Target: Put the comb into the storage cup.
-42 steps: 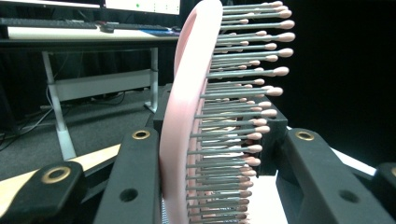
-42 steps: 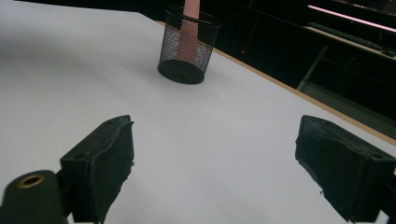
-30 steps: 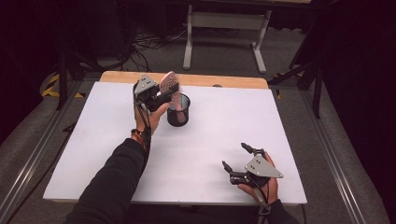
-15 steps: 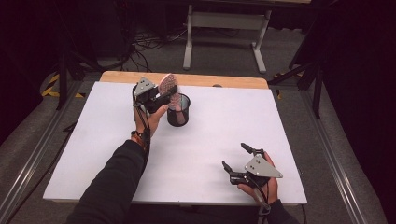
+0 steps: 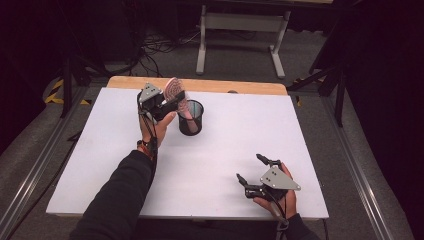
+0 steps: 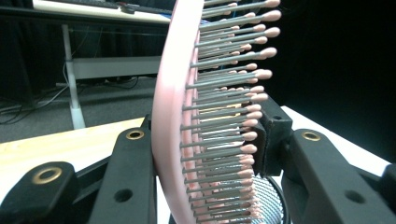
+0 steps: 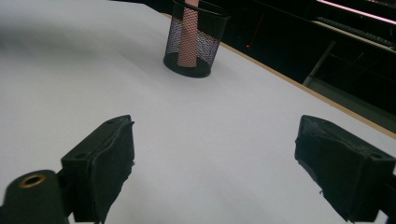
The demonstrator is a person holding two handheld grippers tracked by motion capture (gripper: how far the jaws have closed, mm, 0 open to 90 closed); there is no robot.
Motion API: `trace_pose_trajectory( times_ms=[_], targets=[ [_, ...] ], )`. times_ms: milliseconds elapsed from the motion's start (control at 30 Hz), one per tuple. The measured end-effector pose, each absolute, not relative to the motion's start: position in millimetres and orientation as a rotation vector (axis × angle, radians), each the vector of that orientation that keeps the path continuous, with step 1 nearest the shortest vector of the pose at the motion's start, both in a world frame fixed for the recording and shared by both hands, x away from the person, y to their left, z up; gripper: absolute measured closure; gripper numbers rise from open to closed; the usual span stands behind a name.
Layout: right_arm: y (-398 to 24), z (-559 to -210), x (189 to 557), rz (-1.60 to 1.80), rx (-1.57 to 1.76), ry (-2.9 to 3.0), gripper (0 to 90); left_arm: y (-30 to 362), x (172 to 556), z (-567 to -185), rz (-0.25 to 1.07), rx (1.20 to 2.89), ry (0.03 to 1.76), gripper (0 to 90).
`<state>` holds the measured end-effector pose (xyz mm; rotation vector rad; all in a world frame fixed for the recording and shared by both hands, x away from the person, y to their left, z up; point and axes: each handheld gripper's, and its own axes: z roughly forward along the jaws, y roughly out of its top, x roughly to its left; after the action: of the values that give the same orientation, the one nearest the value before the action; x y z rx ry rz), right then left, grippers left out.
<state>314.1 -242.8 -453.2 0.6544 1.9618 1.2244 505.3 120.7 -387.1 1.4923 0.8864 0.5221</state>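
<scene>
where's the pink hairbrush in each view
High view: the pink hairbrush is upper left of centre, its head in the left gripper, its handle down in the black mesh cup.
Left gripper view: its bristled head stands mid-frame between the jaws.
Right gripper view: its handle shows through the mesh, top centre.
Shared landmark: the mesh cup, whose rim also shows at the left gripper view's bottom.

Black sleeve [image 5: 122, 192], black tools with grey three-cornered plates [image 5: 278, 178] (brass-ringed screw holes).

black wire-mesh cup [image 5: 190, 118], pink plastic hairbrush [image 5: 176, 93]
</scene>
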Motion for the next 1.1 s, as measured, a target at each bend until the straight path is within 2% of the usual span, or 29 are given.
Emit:
trace_pose_trajectory(
  times_ms=[433, 733, 1100],
  targets=[
    [-241.4, -454.9, 315.1, 1.221, 0.652, 1.978, 12.9, 135.6, 513.5, -397.8, 0.514, 1.500, 0.961, 54.1],
    [-241.5, -455.2, 315.2, 1.214, 0.650, 1.982, 13.1, 135.9, 514.6, -400.0, 0.508, 1.504, 0.962, 53.2],
    [-243.0, -453.5, 314.4, 1.216, 0.658, 1.955, 14.4, 140.7, 513.9, -398.2, 0.520, 1.514, 0.970, 47.6]
  ],
)
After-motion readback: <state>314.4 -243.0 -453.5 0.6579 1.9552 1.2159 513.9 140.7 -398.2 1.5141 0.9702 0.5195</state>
